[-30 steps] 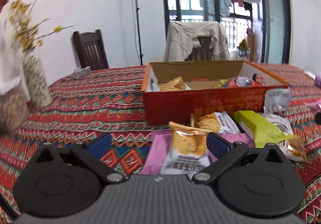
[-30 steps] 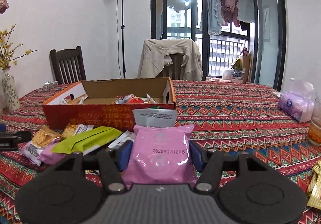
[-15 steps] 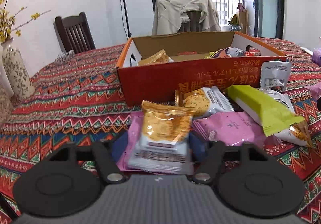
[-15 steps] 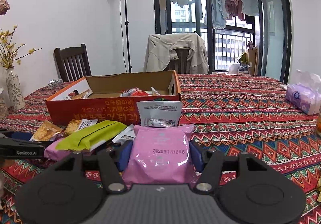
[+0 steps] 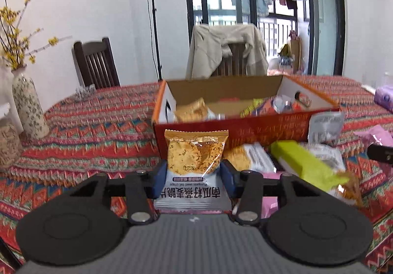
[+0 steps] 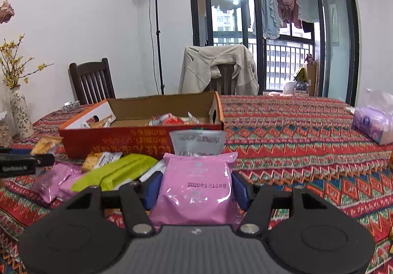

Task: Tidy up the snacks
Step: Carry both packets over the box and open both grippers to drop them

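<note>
Right now my left gripper (image 5: 192, 182) has its jaws pinching the crisp packet (image 5: 194, 171) across its lower half, and my right gripper (image 6: 195, 189) has its jaws closed on the pink pouch (image 6: 195, 190) the same way, both packs standing up clear of the bench (image 6: 307, 148). Each looks feather-light and puffed with air, with slick foil that could slide, and the crisp inside the left one seems brittle, so I judge a gentle squeeze low on the body, below the top seal, is the place to hold. Just beyond lie the loose snacks: a green packet (image 6: 115, 172), another pink pouch (image 6: 57, 182), a grey sachet (image 6: 197, 142) leaning against the box. Farther on sits the open cardboard box (image 5: 245, 126), partly filled, where these probably belong.
</note>
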### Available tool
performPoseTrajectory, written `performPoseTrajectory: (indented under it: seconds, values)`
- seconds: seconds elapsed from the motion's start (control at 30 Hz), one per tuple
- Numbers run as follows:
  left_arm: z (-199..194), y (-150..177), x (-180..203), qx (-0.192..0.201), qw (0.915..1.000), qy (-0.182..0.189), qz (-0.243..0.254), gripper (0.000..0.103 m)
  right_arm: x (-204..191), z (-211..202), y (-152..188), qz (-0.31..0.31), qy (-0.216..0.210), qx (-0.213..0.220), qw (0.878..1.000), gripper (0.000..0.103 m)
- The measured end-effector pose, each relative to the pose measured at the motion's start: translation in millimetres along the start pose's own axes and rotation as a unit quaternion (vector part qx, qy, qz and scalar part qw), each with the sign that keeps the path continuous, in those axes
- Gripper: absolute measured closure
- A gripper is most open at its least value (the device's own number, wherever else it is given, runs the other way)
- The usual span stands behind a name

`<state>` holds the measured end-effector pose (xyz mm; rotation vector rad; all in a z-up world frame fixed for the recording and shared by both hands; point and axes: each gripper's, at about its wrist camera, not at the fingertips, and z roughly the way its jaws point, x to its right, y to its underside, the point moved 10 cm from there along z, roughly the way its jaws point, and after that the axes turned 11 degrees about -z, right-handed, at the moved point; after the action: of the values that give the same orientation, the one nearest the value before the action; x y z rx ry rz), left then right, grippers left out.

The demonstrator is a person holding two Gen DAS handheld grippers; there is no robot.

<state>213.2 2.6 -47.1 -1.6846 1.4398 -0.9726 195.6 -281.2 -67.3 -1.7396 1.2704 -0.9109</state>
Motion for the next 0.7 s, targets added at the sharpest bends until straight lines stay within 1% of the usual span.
performPoseTrajectory:
  seconds: [0.13,0.37,0.5,0.6,0.7]
  values:
    - [-3,-22,3,0.016,0.9999,0.003,-0.005,0.055,0,2,-23,-0.007,0.0,0.024,1.0,0.043]
    - [11,-60,18,0.036,0.9992,0.012,-0.014,0.055,-5,21,-76,-0.016,-0.013,0.06,0.998,0.043]
    - [28,-76,28,0.042,0.9988,0.017,-0.019,0.055,-8,42,-102,-0.016,-0.02,0.072,0.997,0.043]
    - [45,-85,33,0.039,0.9986,0.018,-0.031,0.055,-8,61,-119,-0.008,-0.023,0.076,0.997,0.043]
    - [61,-93,34,0.045,0.9978,0.019,-0.044,0.055,-8,84,-131,0.001,-0.024,0.076,0.997,0.043]
